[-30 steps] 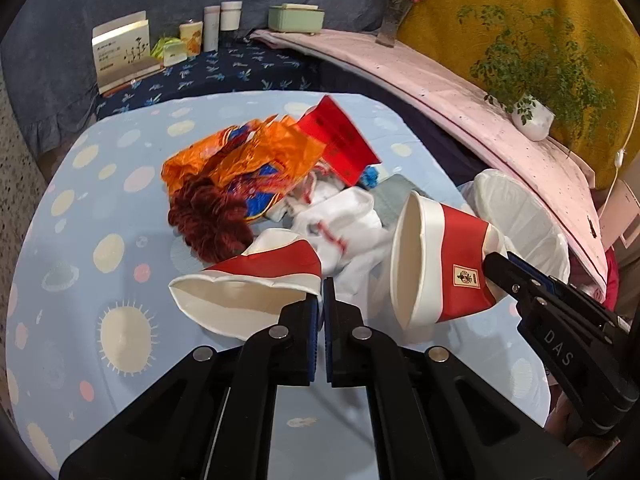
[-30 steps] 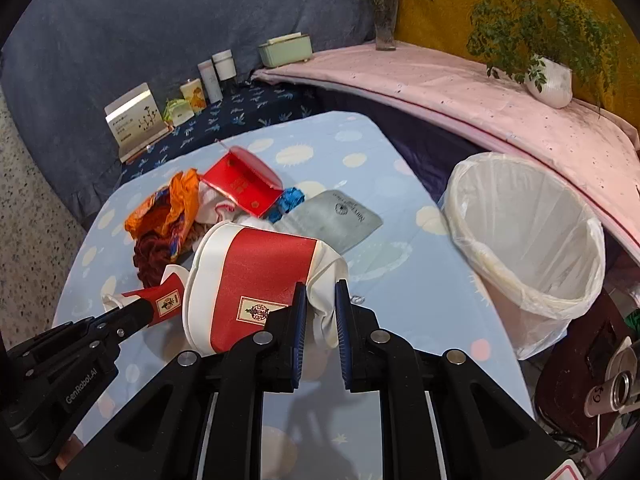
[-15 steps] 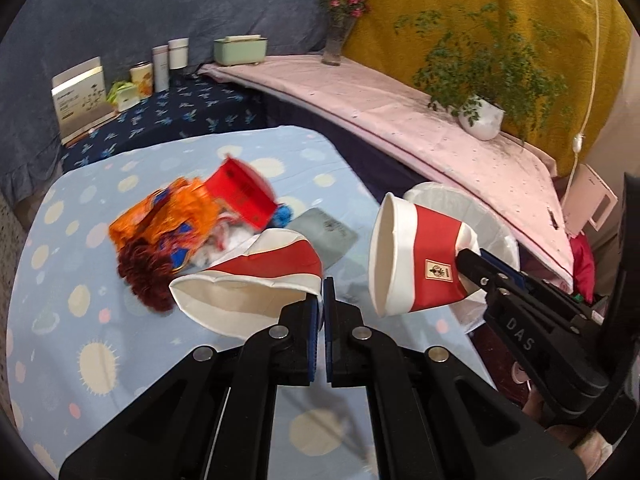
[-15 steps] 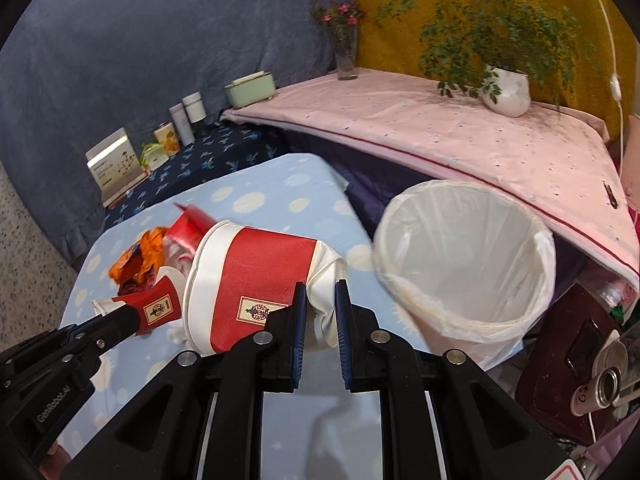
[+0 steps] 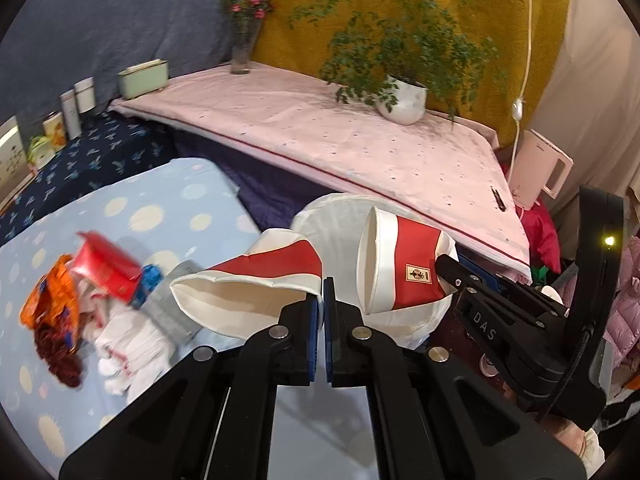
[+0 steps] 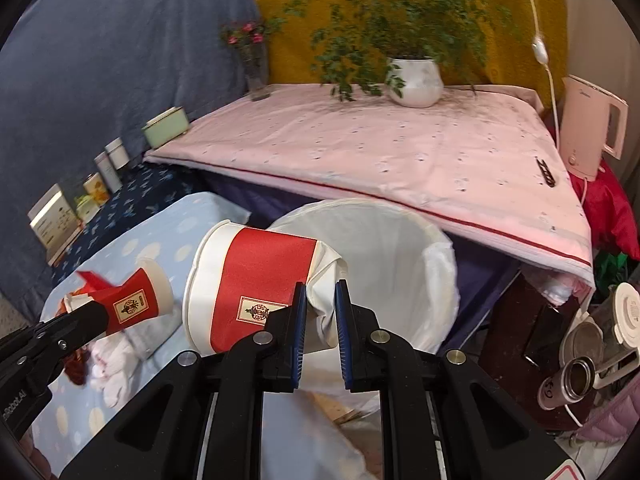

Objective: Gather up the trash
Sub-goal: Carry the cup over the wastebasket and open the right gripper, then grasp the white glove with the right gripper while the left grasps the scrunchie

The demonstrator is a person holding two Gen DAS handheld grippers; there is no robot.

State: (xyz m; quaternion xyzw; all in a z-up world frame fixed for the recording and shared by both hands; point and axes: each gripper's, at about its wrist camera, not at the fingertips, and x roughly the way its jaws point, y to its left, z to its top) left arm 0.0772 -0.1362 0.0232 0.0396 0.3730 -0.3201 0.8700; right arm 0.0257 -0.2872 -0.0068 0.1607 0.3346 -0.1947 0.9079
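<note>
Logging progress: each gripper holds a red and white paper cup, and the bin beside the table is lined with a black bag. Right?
Not quite. The bin is lined with a white bag, not a black one; the right wrist view shows it. The rest stands: the left gripper and the right gripper each hold a red and white paper cup, and the bin is beside the table.

Two crushed red-and-white paper cups are held airborne, lying sideways: the flattened cup (image 5: 248, 280) left, the larger cup (image 6: 256, 284) right, before the white-lined bin (image 6: 400, 248). Remaining wrappers (image 5: 80, 292) lie far left.
</note>
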